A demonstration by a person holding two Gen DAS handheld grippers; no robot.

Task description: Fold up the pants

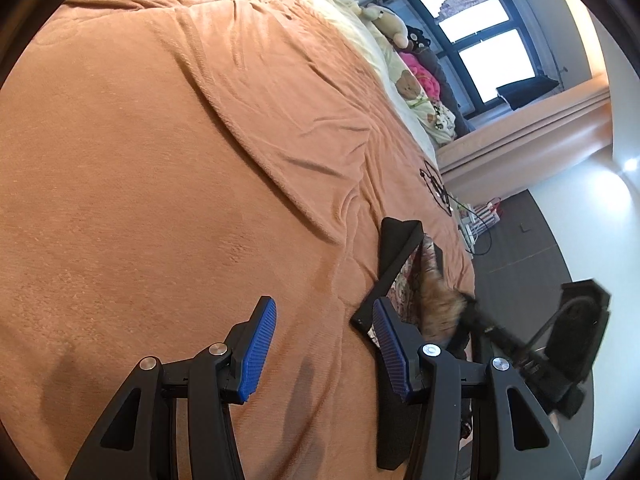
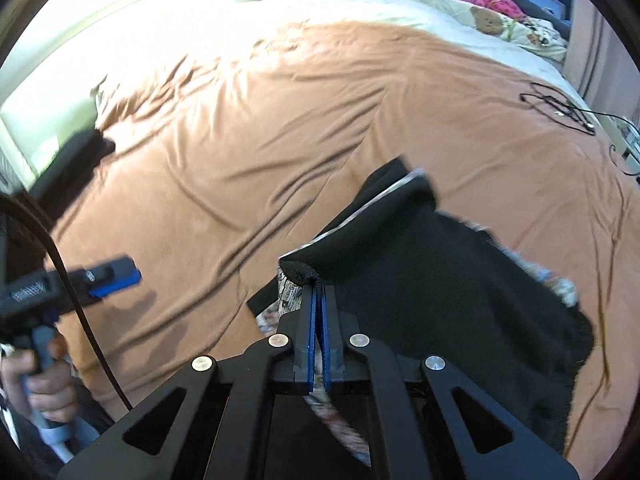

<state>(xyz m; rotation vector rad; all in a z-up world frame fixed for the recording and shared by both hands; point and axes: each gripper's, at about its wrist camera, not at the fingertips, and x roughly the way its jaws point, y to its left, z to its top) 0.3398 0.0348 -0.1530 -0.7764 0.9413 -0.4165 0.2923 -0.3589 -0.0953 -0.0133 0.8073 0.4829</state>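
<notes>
The pants (image 2: 460, 280) are black with a patterned lining and lie bunched on the orange blanket (image 2: 280, 140), at the near right of the bed. My right gripper (image 2: 319, 288) is shut on a black edge of the pants and lifts it a little. In the left wrist view the pants (image 1: 400, 256) show to the right of my left gripper (image 1: 324, 332), which is open and empty above the bare blanket (image 1: 180, 160). The left gripper (image 2: 116, 276) also shows at the left of the right wrist view, held in a hand.
A black cable (image 2: 560, 110) lies coiled on the blanket near the bed's far right corner. Stuffed toys and pillows (image 2: 480, 4) lie along the far side by the window. The bed's right edge drops to a dark floor (image 1: 528, 248).
</notes>
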